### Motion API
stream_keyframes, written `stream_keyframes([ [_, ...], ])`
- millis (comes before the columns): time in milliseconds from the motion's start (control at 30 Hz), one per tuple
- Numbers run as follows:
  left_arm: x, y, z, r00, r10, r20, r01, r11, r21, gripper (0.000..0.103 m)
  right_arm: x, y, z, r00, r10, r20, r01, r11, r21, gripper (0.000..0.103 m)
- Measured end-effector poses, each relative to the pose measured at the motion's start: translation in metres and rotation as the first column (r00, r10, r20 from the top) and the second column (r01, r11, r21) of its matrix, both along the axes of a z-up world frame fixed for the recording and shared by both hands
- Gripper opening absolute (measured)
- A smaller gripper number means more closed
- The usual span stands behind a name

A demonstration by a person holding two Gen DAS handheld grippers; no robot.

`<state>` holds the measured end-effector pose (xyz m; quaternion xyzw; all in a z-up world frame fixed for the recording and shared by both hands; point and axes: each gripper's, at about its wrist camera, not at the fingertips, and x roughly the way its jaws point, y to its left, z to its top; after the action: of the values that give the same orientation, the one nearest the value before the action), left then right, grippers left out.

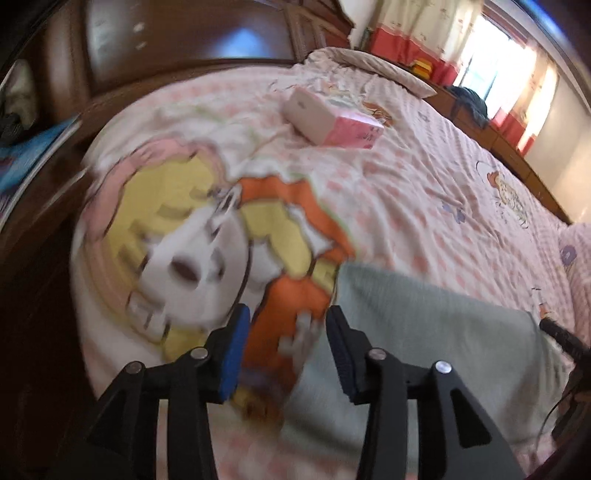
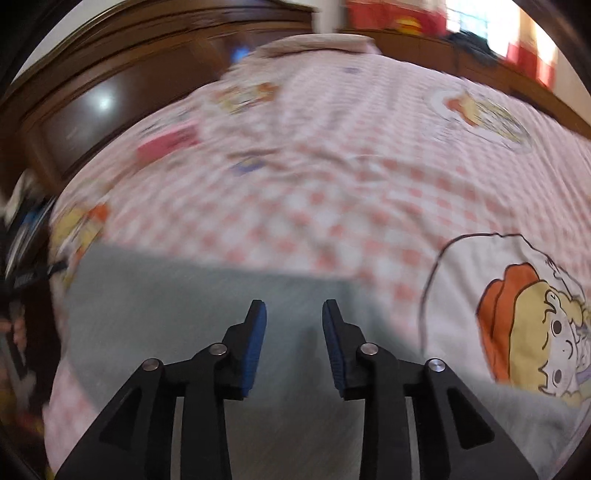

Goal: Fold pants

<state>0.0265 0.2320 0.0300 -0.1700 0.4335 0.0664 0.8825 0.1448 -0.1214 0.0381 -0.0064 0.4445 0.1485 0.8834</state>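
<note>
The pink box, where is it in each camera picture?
Left wrist view: the pink box lies upper middle, on the bedspread.
Right wrist view: a blurred pink patch, probably the box, sits upper left on the bedspread.
Shared landmark: the grey pants, low in both views.

both wrist views close above bed (image 1: 424, 177), sharing pants (image 2: 184, 295)

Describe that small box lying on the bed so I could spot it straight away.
Start from the wide bed under its pink-and-white checked cartoon bedspread. Towards the dark wooden headboard, short of the beige pillow, lies a small rectangular box with a white top and pink side. It is the only hard-edged thing there.
</note>
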Motion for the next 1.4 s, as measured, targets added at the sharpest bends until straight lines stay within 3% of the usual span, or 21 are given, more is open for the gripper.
stream_keyframes([
  [200, -0.046, -0.005, -0.011, 1.000, -0.007, -0.012, 0.004, 0.978, -0.209, 0.045, -0.061, 0.032, -0.013, 0.982, 0.163, -0.091, -0.167, 0.985, -0.036, 0.033],
  [333, -0.057, -0.015, -0.019, 0.999, -0.022, -0.025, 0.015, 0.961, -0.278, 0.045, -0.089, 0.035, -0.021, 0.976, 0.185, -0.119, -0.189, 0.982, -0.027, 0.033],
  [733, -0.058, -0.025, -0.030, 0.998, -0.036, -0.051, 0.017, 0.945, -0.326, 0.045, -0.114, 0.040, -0.057, 0.959, 0.177, -0.221, -0.212, 0.966, -0.146, 0.033],
  [1067, -0.053, -0.030, -0.032, 0.997, -0.040, -0.066, 0.016, 0.943, -0.331, 0.045, -0.107, 0.037, -0.061, 0.973, 0.131, -0.188, -0.170, 0.964, -0.206, 0.033],
  [1100, -0.053, -0.031, -0.033, 0.997, -0.041, -0.067, 0.016, 0.942, -0.335, 0.045, -0.107, 0.037, -0.061, 0.974, 0.130, -0.184, -0.166, 0.965, -0.202, 0.032],
  [1167, -0.052, -0.034, -0.033, 0.997, -0.043, -0.063, 0.019, 0.940, -0.341, 0.045, -0.108, 0.032, -0.059, 0.978, 0.126, -0.168, -0.155, 0.973, -0.173, 0.008],
  [1400, -0.054, -0.038, -0.032, 0.997, -0.040, -0.060, 0.017, 0.937, -0.349, 0.045, -0.108, 0.013, -0.037, 0.994, 0.061, -0.087, -0.064, 0.997, -0.038, 0.003],
])
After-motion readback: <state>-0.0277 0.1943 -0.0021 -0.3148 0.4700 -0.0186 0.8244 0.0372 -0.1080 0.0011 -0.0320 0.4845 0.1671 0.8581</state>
